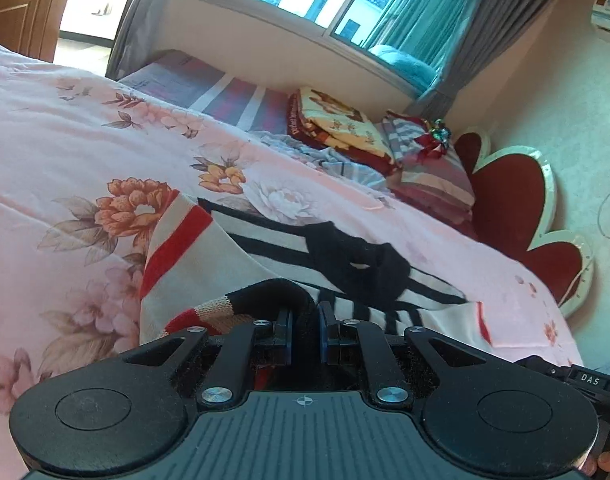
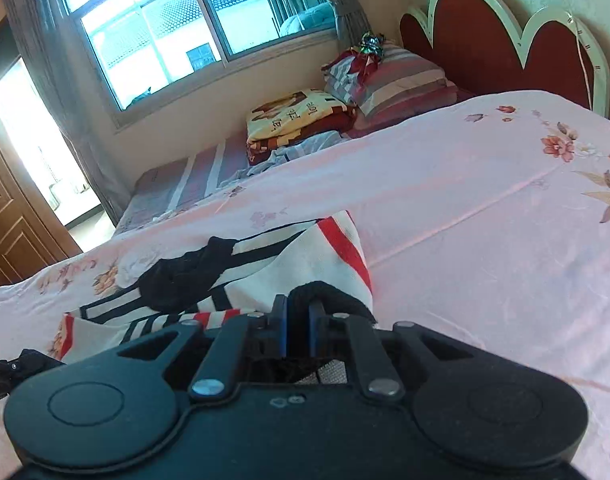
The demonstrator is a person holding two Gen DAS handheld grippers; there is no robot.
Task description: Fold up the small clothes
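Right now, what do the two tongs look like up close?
Both are matte black. Left tongs: ribbed dark grey top plate with a small crosshair mark, silver pivot screws, round black discs either side, blue pads on the fingers. Right tongs: same build, smoother top. No sleeves visible.

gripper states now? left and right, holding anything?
Left gripper: closed on the striped sweater's black edge.
Right gripper: closed on the same sweater's black edge.
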